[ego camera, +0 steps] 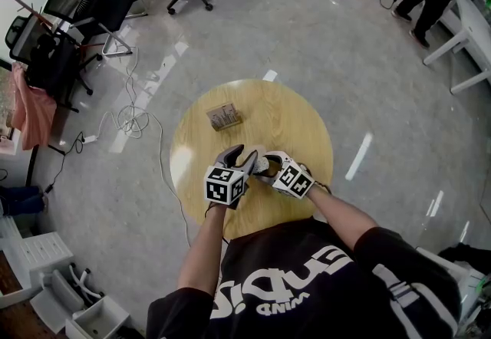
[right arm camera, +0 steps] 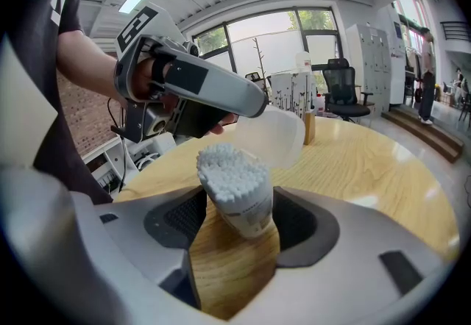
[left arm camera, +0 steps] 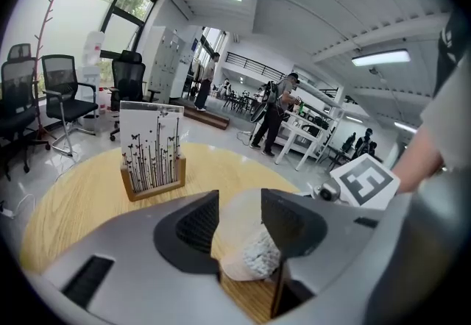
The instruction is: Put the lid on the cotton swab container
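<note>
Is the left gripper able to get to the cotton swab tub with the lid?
Probably yes. The left gripper has the lid between its jaws, right beside the open cotton swab tub held tilted in the right gripper. Nothing stands between lid and tub.

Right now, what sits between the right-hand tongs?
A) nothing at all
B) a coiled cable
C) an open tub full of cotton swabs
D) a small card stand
C: in the right gripper view the right tongs press on both sides of the cotton swab container, and its white swab tips show uncovered at the top.
</note>
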`<state>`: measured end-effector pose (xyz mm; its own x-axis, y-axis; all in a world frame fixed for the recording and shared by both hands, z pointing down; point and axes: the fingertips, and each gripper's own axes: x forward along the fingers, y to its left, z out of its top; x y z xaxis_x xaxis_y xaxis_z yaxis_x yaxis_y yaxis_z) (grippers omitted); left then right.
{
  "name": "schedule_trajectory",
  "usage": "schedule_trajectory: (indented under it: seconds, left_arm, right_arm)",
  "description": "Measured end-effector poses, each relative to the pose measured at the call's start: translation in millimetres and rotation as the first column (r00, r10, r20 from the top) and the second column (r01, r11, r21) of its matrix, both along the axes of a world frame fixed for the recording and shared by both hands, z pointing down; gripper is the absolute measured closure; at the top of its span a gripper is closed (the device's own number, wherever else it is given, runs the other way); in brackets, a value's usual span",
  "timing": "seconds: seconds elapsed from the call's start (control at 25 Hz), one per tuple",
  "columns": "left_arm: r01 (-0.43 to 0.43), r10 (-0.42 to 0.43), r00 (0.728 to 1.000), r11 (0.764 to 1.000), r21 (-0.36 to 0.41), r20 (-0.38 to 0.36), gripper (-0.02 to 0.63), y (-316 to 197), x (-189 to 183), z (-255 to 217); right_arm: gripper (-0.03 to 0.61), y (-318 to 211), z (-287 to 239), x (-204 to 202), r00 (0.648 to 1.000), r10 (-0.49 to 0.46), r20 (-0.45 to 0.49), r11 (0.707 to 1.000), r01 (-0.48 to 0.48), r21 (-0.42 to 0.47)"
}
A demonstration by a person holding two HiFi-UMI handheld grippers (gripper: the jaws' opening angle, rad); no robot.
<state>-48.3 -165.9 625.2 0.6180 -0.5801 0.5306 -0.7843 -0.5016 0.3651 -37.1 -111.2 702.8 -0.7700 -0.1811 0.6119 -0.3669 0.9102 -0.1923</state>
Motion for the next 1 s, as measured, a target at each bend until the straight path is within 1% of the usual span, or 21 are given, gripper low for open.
schedule_trajectory:
  seconds: [0.28,0.4,0.56,0.72,0.84,1.0]
  left_arm:
    - [-0.020,0.020,1.000,1.000,0.013,-0.004,0.430,8,3,-9]
    - [-0.029,0.029,1.000,0.999,0.019,-0.007,0.430,13,3,-12]
    - [-0.041,0.041,0.999,0.999,0.027,-0.009,0.430,18,5,-16]
    - [-0.048,0.048,0.999,0.999,0.026,-0.015,0.429,28,7,-18]
    - [-0.049,0.049,0.999,0.999,0.023,-0.020,0.428,35,9,-18]
    - [-0.039,0.039,0.999,0.999,0.017,-0.030,0.430,42,8,-17]
  right_arm:
    - [0.298,0,1,2,1.000,0.004,-0.001,1.000,-0.004,-0.001]
    - [0.298,-3,6,3,1.000,0.013,-0.003,1.000,-0.013,0.012]
    - [0.298,-5,1,0,1.000,0.015,0.000,1.000,-0.015,0.002]
    - [0.298,-3,3,1,1.000,0.014,-0.007,1.000,-0.014,-0.009]
    - [0.298,-5,7,2,1.000,0.021,0.002,1.000,-0.022,0.010]
    - [0.298,-4,5,-1,1.000,0.028,-0.002,1.000,-0.028,0.003]
